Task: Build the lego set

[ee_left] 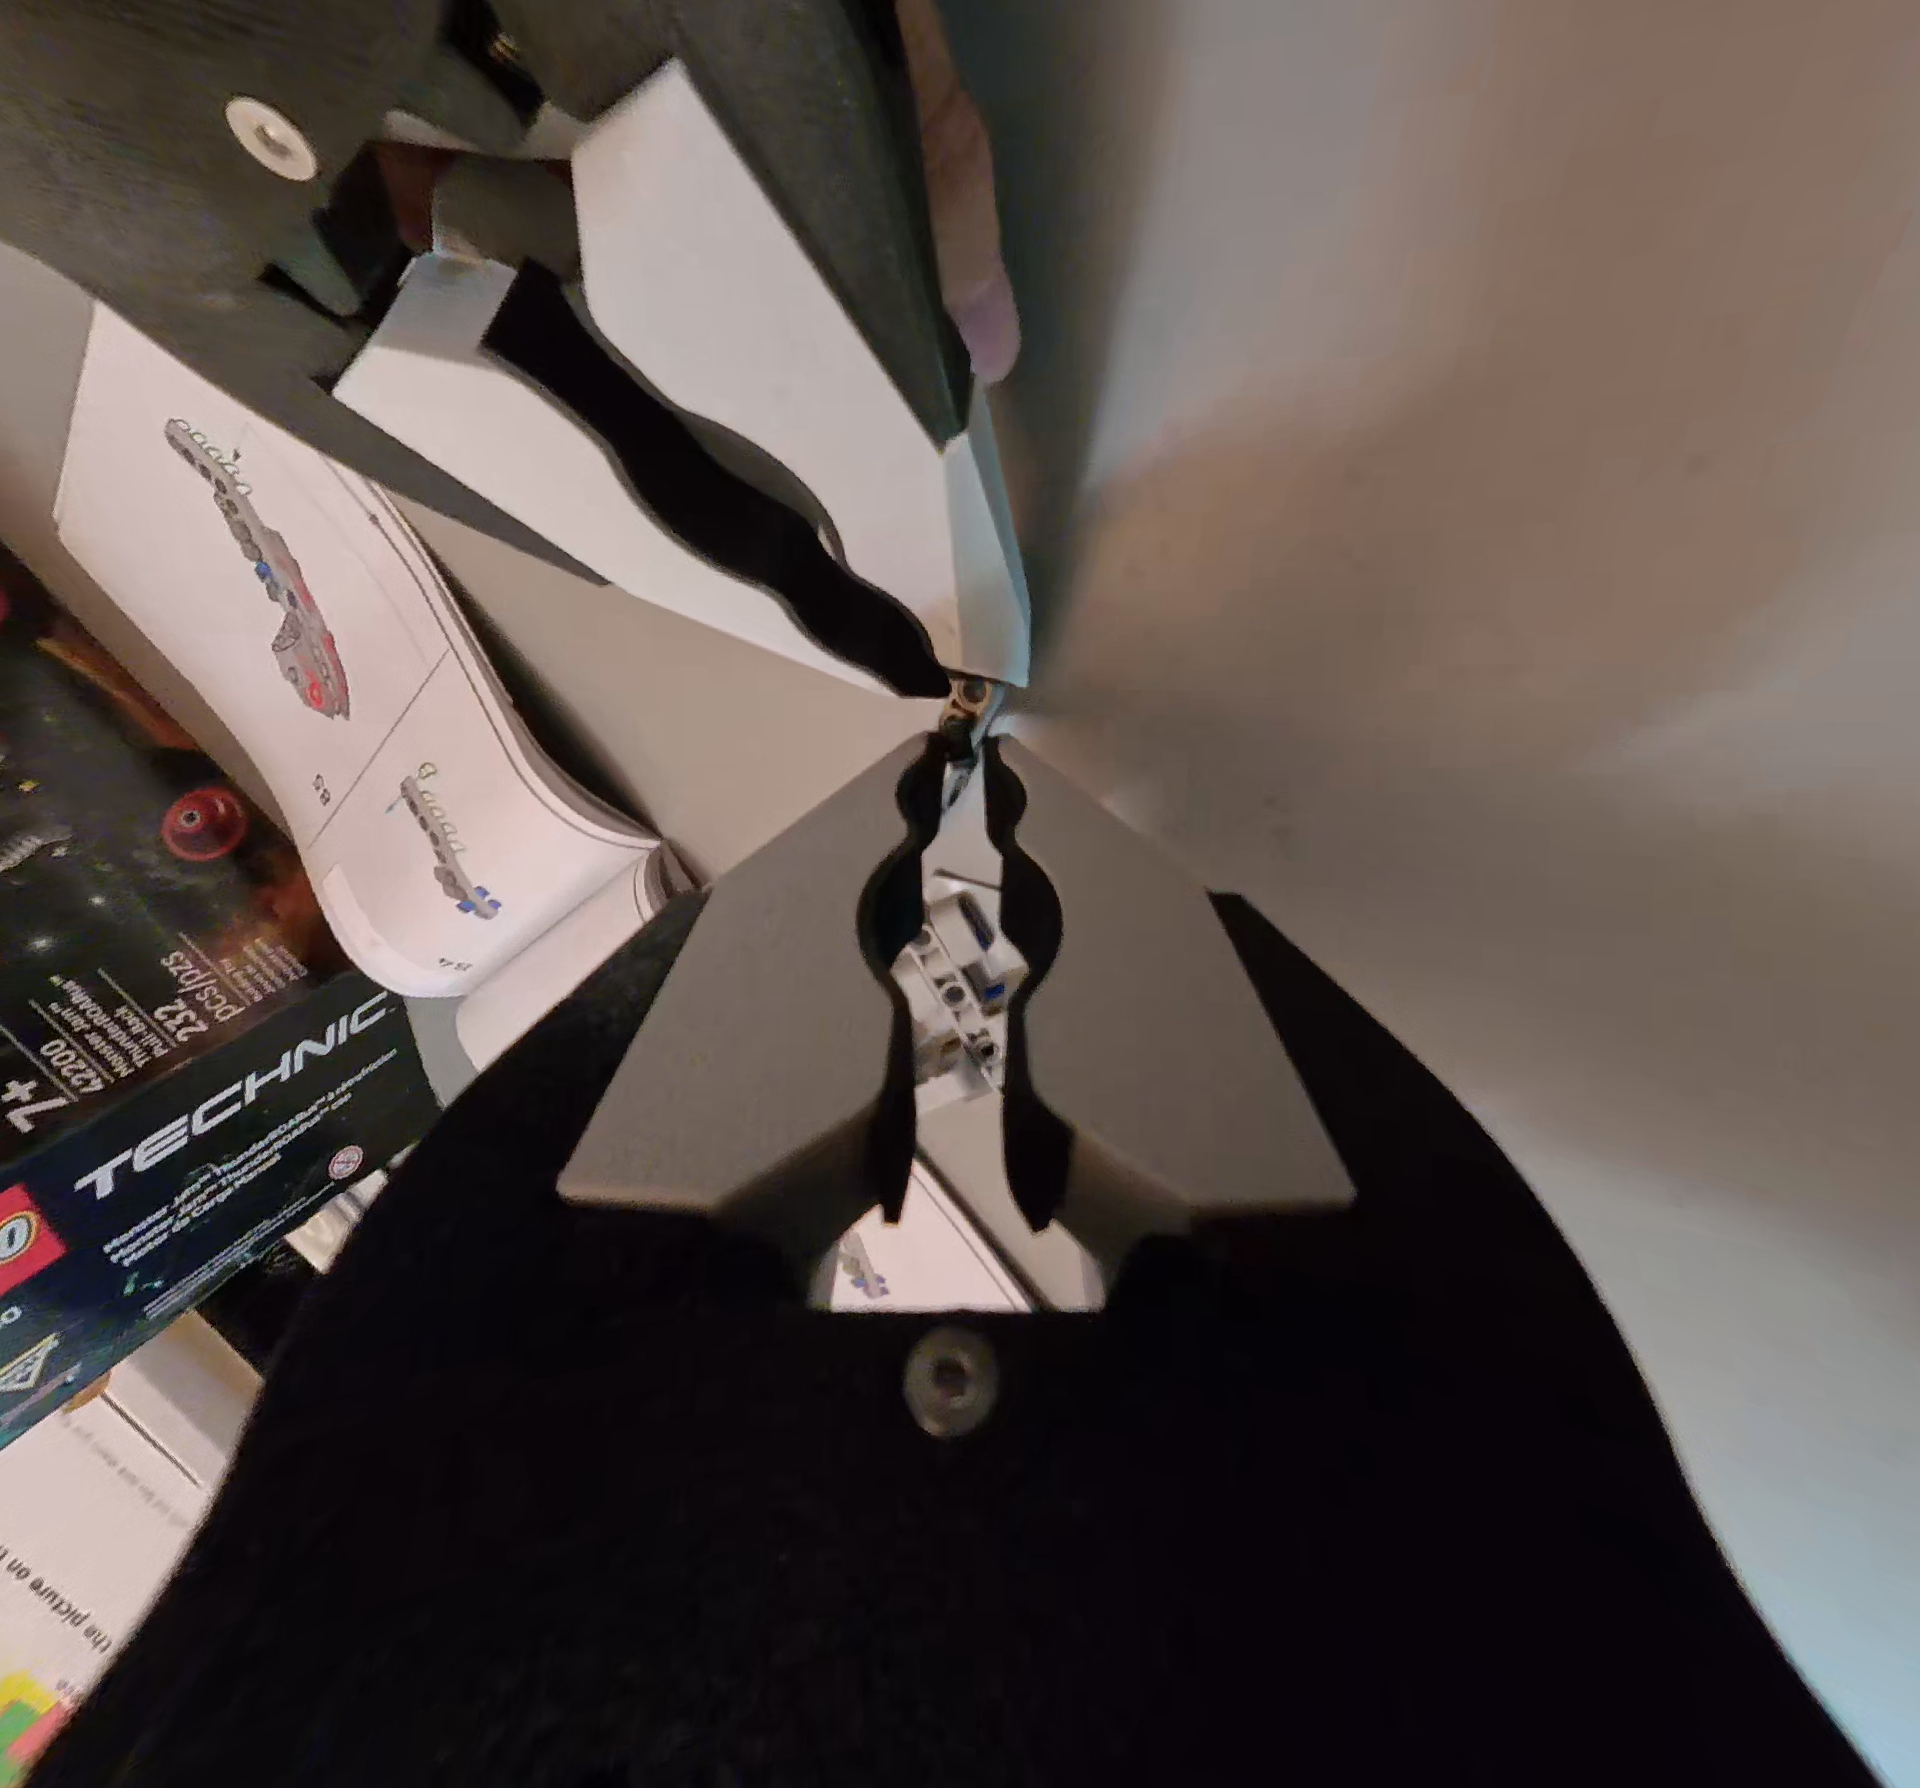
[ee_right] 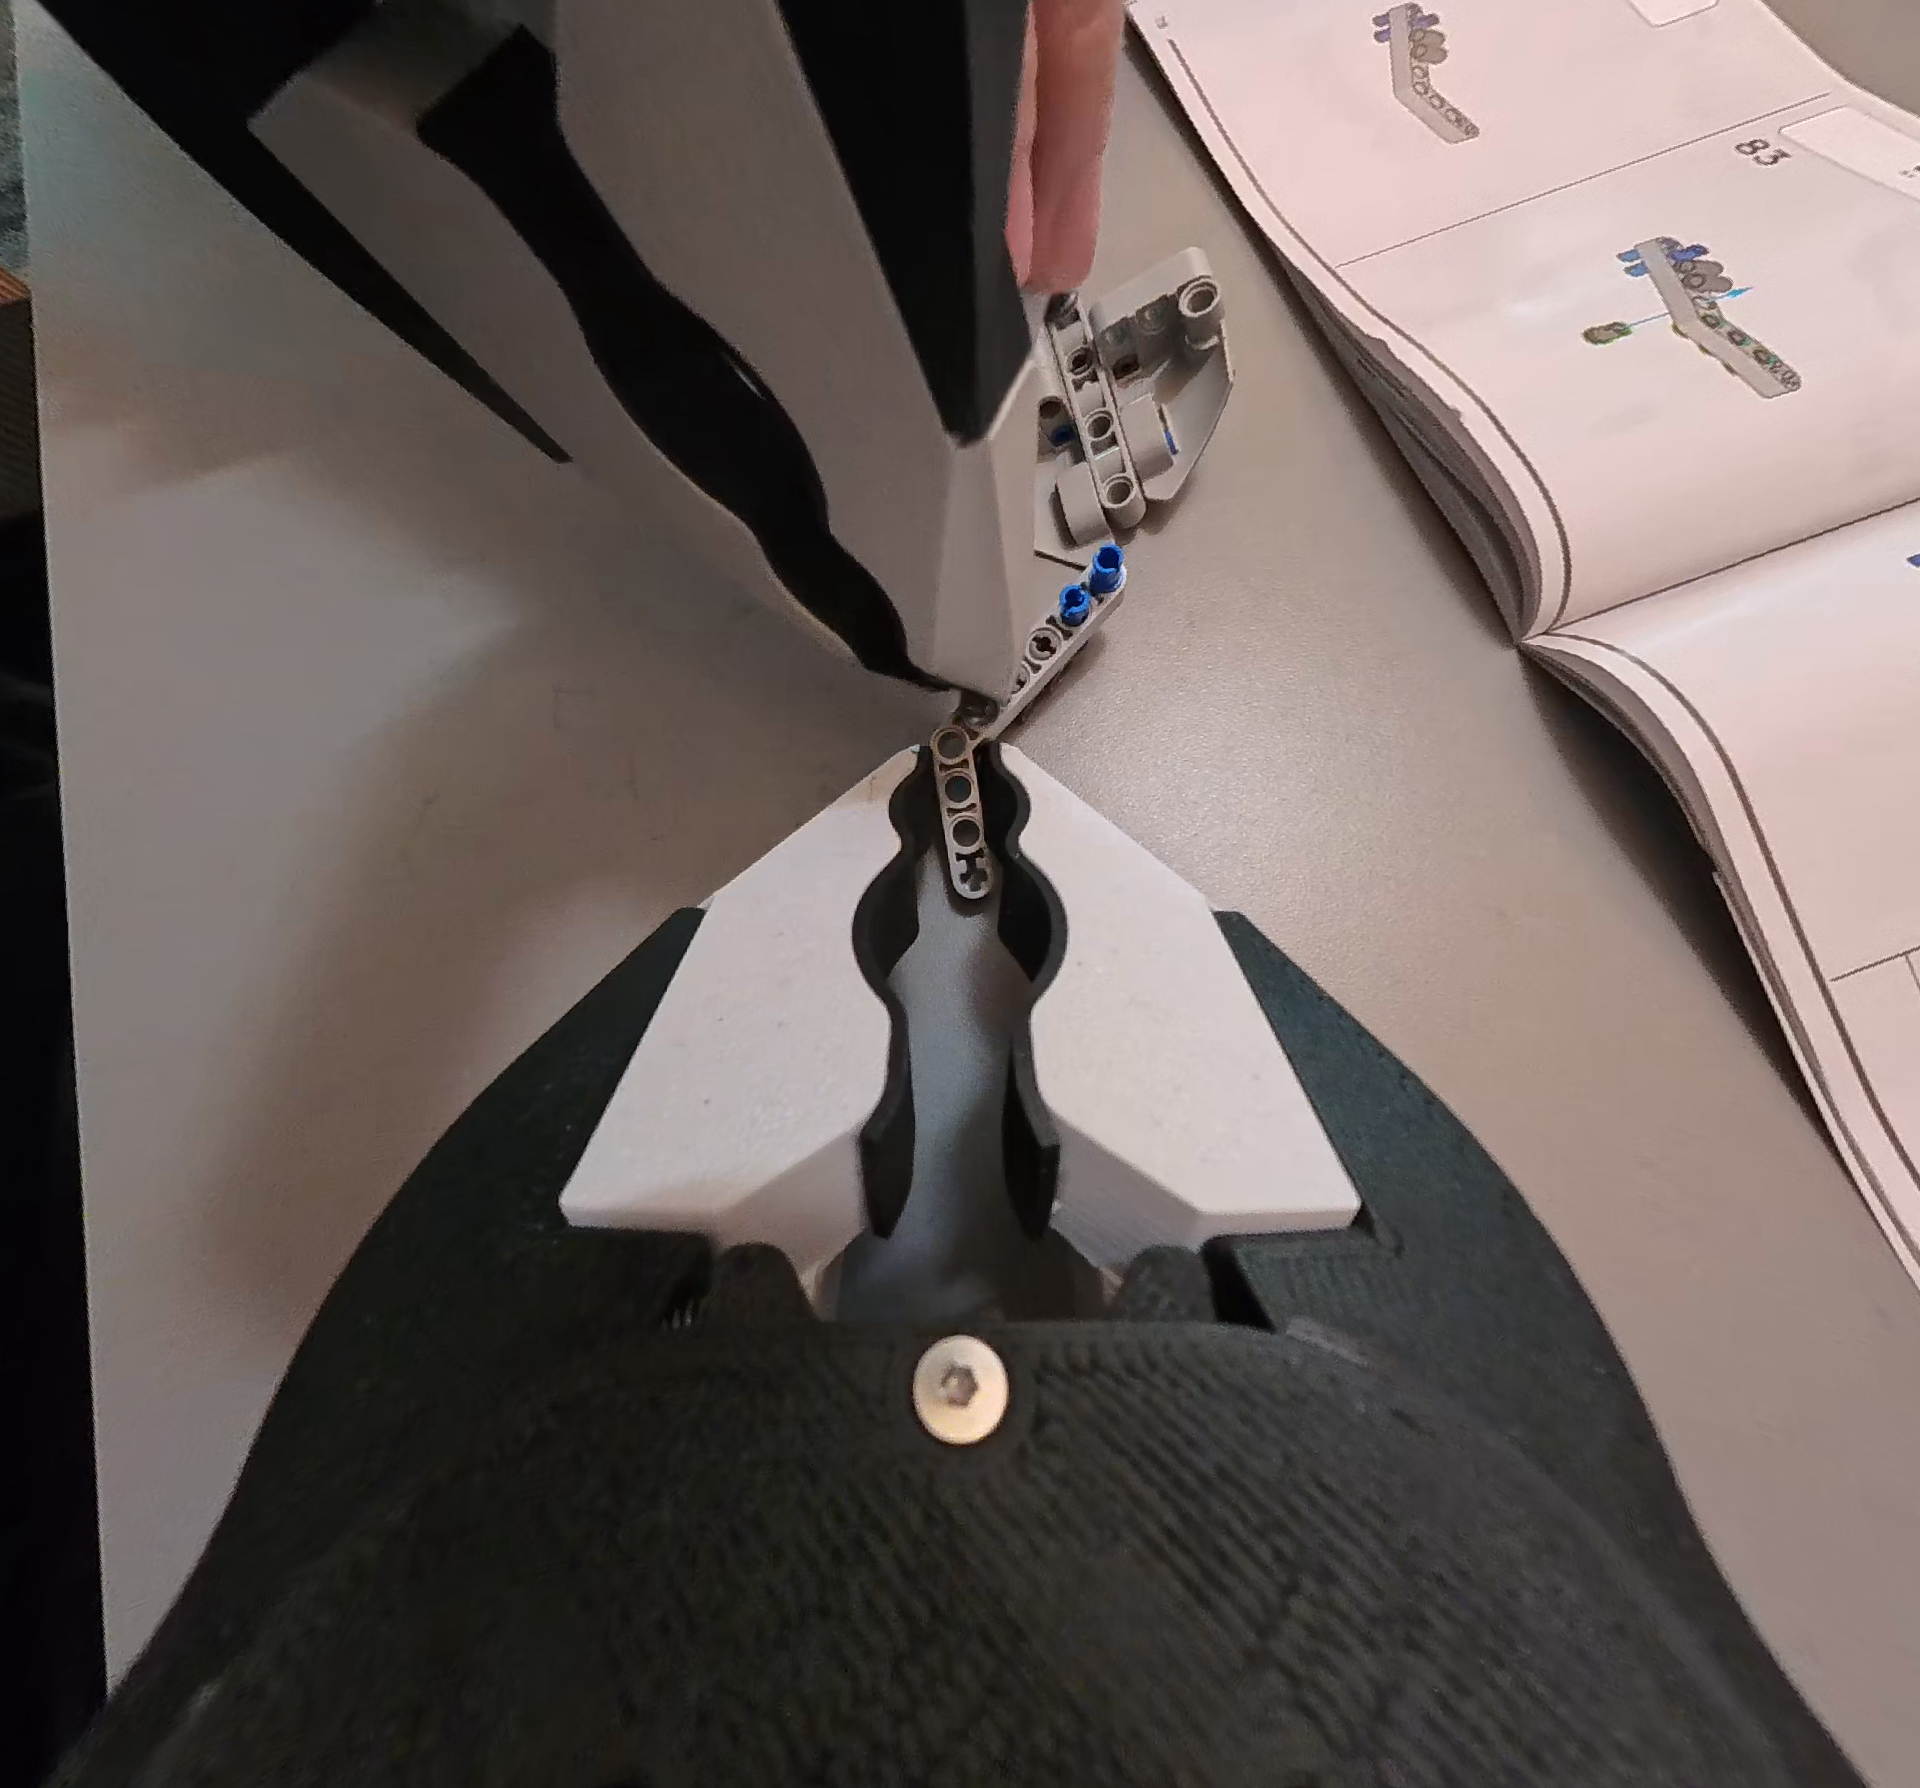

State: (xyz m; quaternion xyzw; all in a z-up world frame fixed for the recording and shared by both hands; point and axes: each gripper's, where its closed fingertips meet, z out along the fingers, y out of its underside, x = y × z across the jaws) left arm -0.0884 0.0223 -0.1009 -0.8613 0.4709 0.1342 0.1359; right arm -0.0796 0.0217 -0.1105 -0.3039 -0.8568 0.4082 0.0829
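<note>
In the right wrist view my right gripper [ee_right: 961, 762] is shut on a thin dark grey liftarm [ee_right: 964, 819] with round holes. My left gripper [ee_right: 956, 689] comes down from above, shut on a light grey beam [ee_right: 1049, 642] that carries two blue pins [ee_right: 1091, 585]. The end of the liftarm touches the end of the beam just above the grey table [ee_right: 364, 699]. In the left wrist view my left gripper [ee_left: 961, 751] meets the right gripper [ee_left: 951, 678] tip to tip, and the beam [ee_left: 961, 1000] shows through the gap behind the tips.
A light grey sub-assembly [ee_right: 1143, 388] lies on the table behind the beam. An open instruction booklet [ee_right: 1558, 284] lies to the right; it also shows in the left wrist view [ee_left: 312, 647], beside the dark set box [ee_left: 208, 1167]. A person's finger [ee_right: 1060, 128] rests along the left gripper. My two grippers' fingertips are within a few centimetres of each other.
</note>
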